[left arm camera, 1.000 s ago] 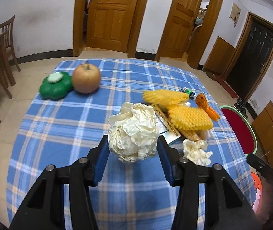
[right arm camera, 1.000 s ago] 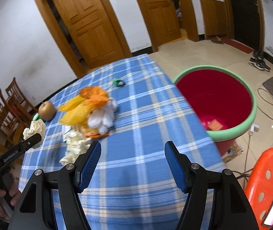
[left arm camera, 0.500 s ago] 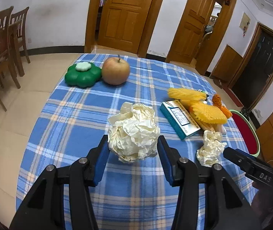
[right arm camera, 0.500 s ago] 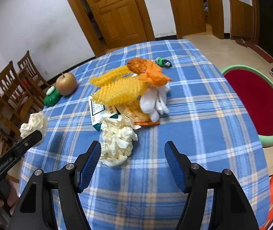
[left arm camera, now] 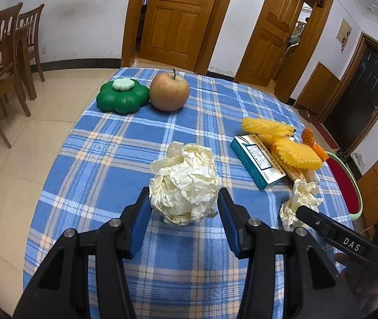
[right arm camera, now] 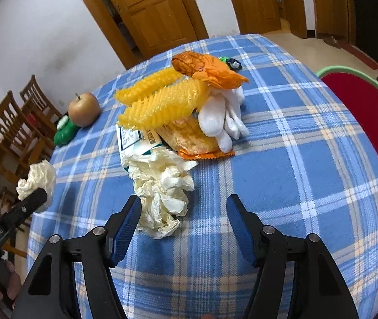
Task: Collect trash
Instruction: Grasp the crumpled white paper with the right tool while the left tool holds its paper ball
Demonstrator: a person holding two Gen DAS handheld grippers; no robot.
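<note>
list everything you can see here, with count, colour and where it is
crumpled paper ball: 1, cream, clamped in the left gripper
crumpled tissue: 1, cream, on the tablecloth, at the right gripper's left pad
apple: 1, red-yellow, far end of table
flower-shaped box: 1, green, beside the apple
carton: 1, teal and white, under the foam nets
foam nets: 2, yellow, on the pile
plastic bag: 1, orange, top of pile
gloves: white, count unclear, against the pile
snack wrapper: 1, orange, under the pile
tablecloth: 1, blue plaid
basin: 1, red with green rim, beside the table
chairs: 2, wooden, by the wall
left gripper: shut on the ball
right gripper: jaws closing, nothing gripped
</note>
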